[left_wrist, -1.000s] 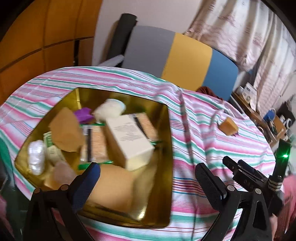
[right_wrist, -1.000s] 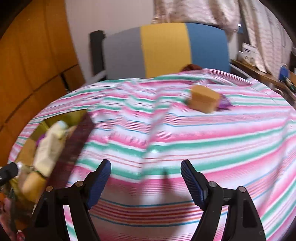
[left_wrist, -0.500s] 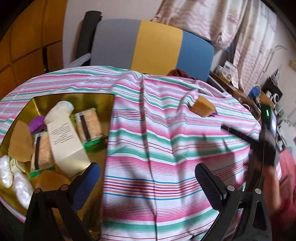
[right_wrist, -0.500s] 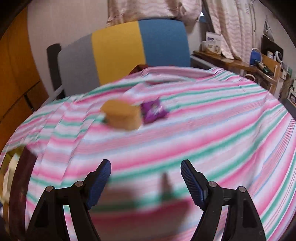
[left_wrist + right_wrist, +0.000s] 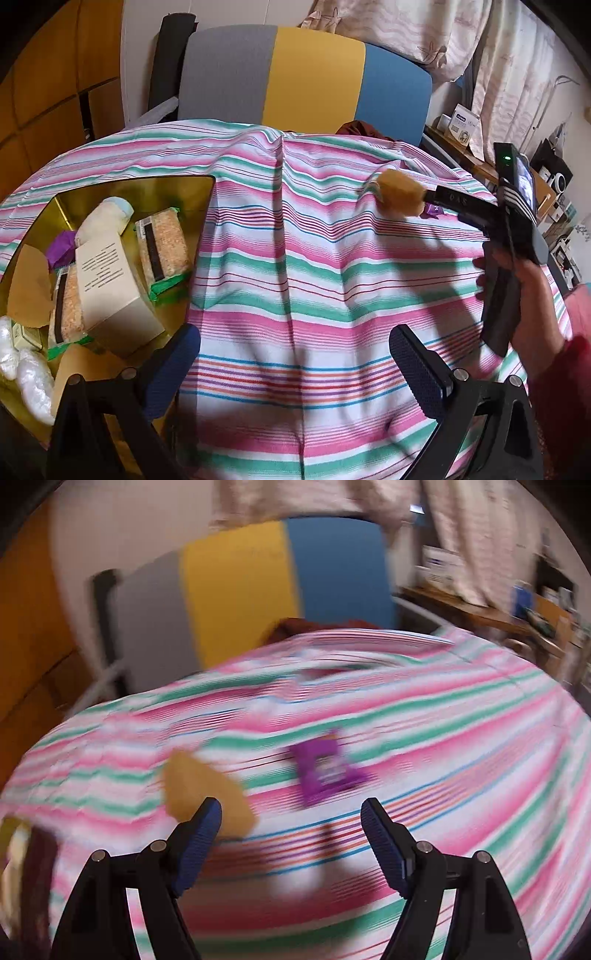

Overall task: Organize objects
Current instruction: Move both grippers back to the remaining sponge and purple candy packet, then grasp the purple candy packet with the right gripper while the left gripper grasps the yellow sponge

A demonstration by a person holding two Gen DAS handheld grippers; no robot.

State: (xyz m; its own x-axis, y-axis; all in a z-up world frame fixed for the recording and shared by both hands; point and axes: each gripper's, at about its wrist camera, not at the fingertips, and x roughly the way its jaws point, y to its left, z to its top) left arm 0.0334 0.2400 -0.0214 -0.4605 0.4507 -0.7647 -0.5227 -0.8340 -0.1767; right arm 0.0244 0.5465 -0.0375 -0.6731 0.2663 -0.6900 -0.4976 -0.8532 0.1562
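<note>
Counts: 1 gold tray [image 5: 207, 184] left of left gripper, holding 1 cream box [image 5: 110, 280], 1 bottle [image 5: 105, 221], 2 grain packs [image 5: 162, 243], 2 white pouches [image 5: 33, 384]. Ahead of right gripper: 1 tan block [image 5: 195, 786], 1 purple packet [image 5: 325, 768].

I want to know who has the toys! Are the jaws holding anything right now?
No, nothing. The left gripper and right gripper both have open, empty jaws. The tan block and purple packet lie loose on the striped cloth.

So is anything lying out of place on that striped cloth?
Yes. A tan block and a purple packet lie loose on the striped cloth, while everything else is piled in the gold tray. The cloth is also rumpled into folds.
</note>
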